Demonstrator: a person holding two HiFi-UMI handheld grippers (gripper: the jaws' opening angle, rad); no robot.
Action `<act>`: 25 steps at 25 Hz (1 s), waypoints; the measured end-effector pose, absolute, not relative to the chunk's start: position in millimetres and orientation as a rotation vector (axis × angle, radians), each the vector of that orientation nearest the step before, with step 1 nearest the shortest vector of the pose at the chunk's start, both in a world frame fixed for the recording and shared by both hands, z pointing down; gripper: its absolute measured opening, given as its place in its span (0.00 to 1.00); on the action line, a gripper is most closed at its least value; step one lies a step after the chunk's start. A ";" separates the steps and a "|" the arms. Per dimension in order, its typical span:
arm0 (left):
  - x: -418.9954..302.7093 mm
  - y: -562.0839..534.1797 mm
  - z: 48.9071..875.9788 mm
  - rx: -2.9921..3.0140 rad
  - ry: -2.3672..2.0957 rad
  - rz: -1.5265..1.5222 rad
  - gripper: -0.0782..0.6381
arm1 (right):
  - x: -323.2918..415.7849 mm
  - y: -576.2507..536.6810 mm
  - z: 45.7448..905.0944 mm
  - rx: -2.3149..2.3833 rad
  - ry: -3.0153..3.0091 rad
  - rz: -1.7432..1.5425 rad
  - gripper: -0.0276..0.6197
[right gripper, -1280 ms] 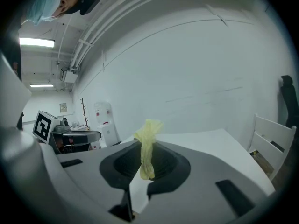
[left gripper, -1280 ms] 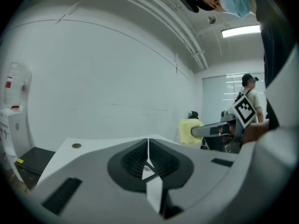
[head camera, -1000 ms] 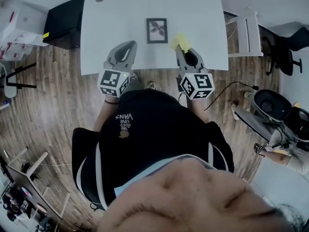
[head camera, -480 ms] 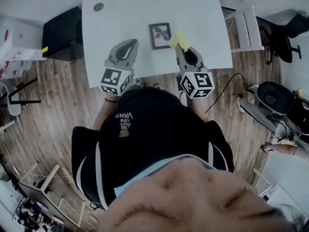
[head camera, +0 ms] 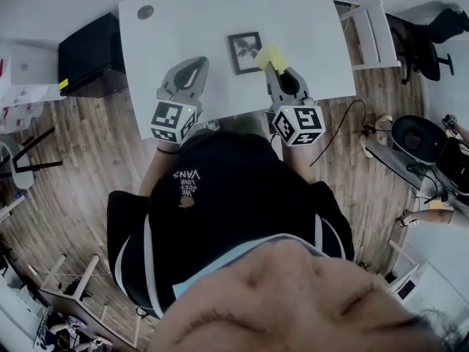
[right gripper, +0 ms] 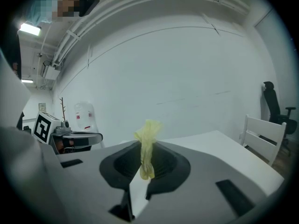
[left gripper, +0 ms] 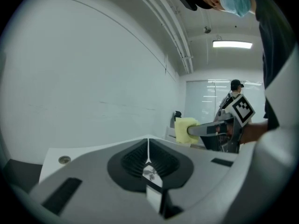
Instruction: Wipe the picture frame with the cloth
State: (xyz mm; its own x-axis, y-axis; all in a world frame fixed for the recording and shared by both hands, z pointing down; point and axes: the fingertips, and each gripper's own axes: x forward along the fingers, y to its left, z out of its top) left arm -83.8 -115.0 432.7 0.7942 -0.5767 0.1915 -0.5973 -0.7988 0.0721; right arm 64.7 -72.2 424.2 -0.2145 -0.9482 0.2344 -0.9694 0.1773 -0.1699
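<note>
A small dark picture frame (head camera: 245, 52) with a leaf print lies flat on the white table (head camera: 183, 28). My right gripper (head camera: 275, 66) is shut on a yellow cloth (head camera: 267, 58), which hangs just right of the frame's edge. From the right gripper view the cloth (right gripper: 147, 146) stands pinched between the closed jaws. My left gripper (head camera: 192, 70) hovers over the table left of the frame, its jaws shut with nothing in them (left gripper: 147, 156). The left gripper view shows the cloth (left gripper: 185, 129) in the other gripper.
A round grommet (head camera: 145, 12) sits at the table's far left. A black cabinet (head camera: 88, 50) stands left of the table and a white chair (head camera: 366, 28) right of it. An office chair base (head camera: 410, 145) and cables lie on the wooden floor.
Both grippers and the cloth hold their places relative to the frame; only the head camera has shifted slightly.
</note>
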 end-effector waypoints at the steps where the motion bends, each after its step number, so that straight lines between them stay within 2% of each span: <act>1: -82.6 -115.7 433.5 2.851 -0.931 0.243 0.13 | 66.2 -72.9 424.5 1.922 -2.346 0.437 0.11; 16: -45.4 -143.3 428.3 2.812 -1.030 0.221 0.13 | 101.5 -117.2 427.1 1.797 -2.406 0.442 0.11; 25: -47.3 -164.4 430.3 2.752 -1.142 0.221 0.13 | 101.4 -156.1 427.2 1.683 -2.473 0.451 0.11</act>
State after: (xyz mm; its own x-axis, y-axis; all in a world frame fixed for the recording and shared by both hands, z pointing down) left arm -47.3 -164.4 430.3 0.6988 -0.6885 0.1942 -0.7112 -0.6979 0.0848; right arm 101.4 -156.1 427.2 -0.3762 -0.8893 0.2602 -0.9239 0.3385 -0.1785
